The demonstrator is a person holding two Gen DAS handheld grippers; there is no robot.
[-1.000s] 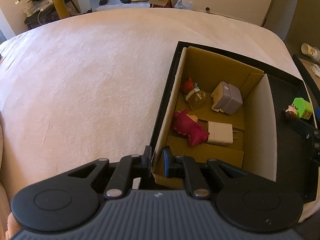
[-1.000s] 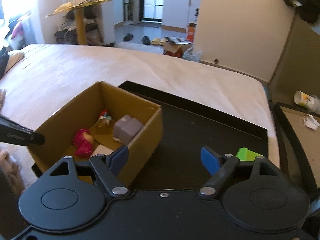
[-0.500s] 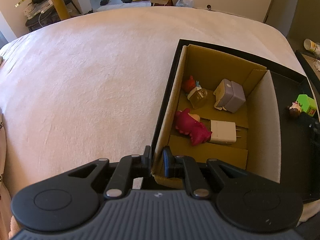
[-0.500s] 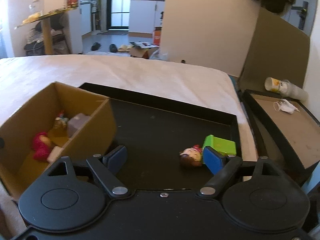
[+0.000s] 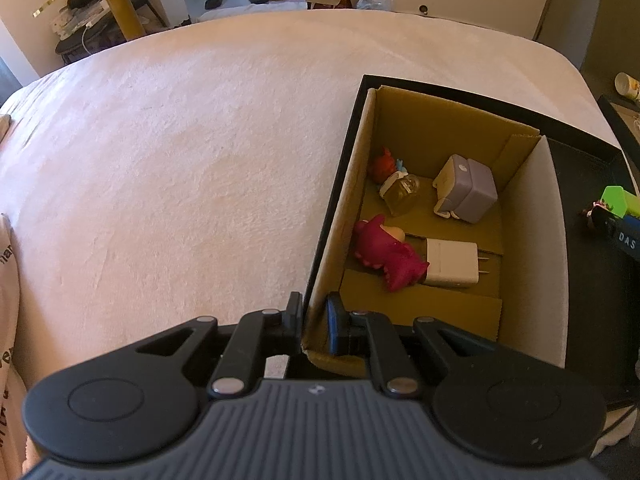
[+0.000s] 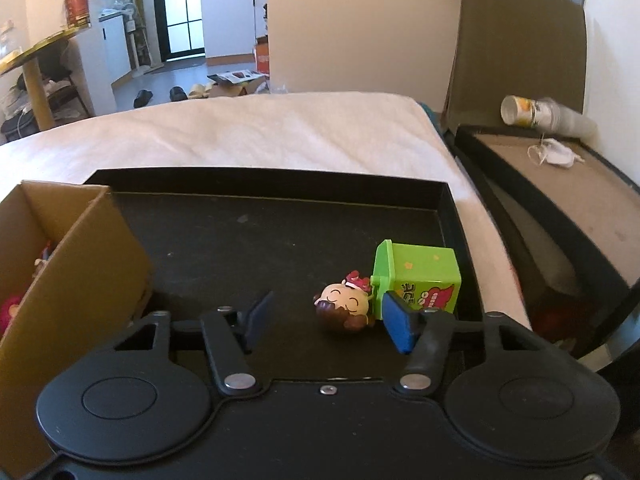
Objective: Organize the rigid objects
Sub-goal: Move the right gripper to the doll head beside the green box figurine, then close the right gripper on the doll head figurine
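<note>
- My left gripper (image 5: 314, 316) is clamped on the near wall of the open brown cardboard box (image 5: 344, 216), one pad outside and one inside, holding the box steady in the shallow black tray (image 6: 256, 194).
- My right gripper (image 6: 330, 322) points down into the bare half of that tray; its jaws are closing, but neither blue pad presses on anything yet.
- The thing to fetch is the small round-headed doll with the red bow (image 6: 346, 306), lying on the tray floor and touching the green plastic bin-shaped toy (image 6: 416, 276) beside it.
- The doll sits between the pads but well over toward the right one, which overlaps the doll-and-bin pair; the left pad stands well apart. I judge the claw needs shifting right before it closes fully.
- The right hand is plainly the nearer one; the left is busy with the box.
- Only the left view shows the box contents: a pink figure (image 5: 386, 254), a white wall charger (image 5: 452, 264), a grey cube adapter (image 5: 466, 188) and a small amber bottle (image 5: 400, 192).
- Only the right view shows the doll clearly between the jaws.
</note>
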